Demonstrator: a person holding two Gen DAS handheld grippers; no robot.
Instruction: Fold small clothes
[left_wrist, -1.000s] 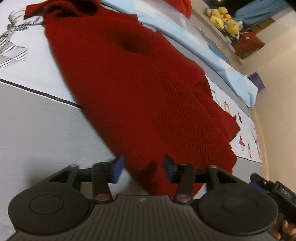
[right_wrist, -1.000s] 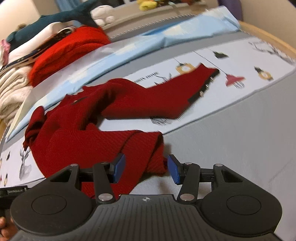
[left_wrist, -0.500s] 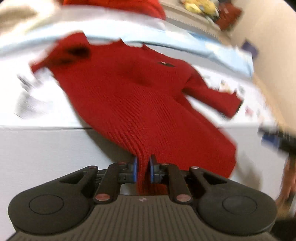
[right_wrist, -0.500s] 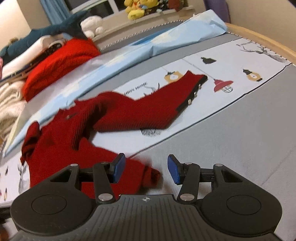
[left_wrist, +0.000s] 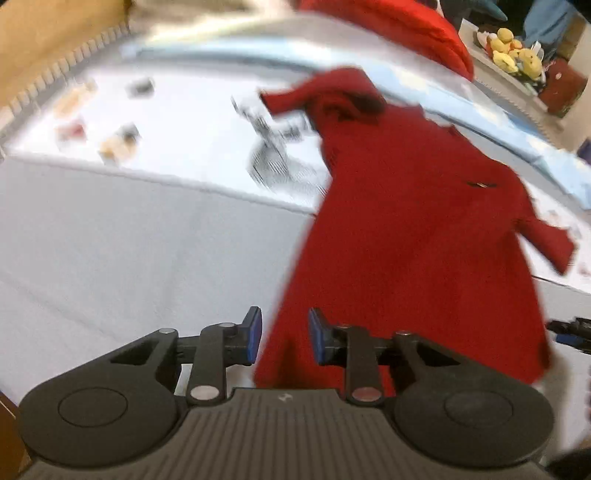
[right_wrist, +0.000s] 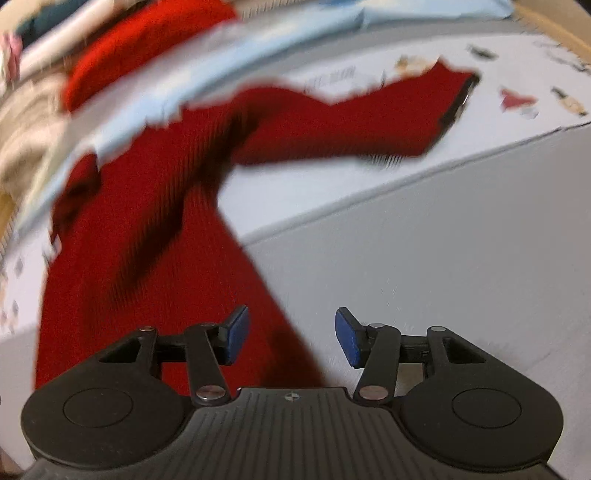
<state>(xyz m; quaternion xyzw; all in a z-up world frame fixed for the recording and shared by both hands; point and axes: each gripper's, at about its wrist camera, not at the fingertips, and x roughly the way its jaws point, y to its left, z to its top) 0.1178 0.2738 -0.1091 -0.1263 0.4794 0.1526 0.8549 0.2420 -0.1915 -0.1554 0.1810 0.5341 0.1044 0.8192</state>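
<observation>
Red knit hem lies between the left tongs (left_wrist: 284, 338), whose jaws have just been opening and stand apart off the sweater (left_wrist: 417, 221); the right tongs (right_wrist: 291, 338) gape over its other corner, likely to spread it flat on the bed (left_wrist: 129, 240).

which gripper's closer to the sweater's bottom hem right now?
Left. The left gripper is open, the red sweater hem's corner between its jaws, unpinched. The right gripper is open over the hem's other edge, half over bare bedspread.
</observation>
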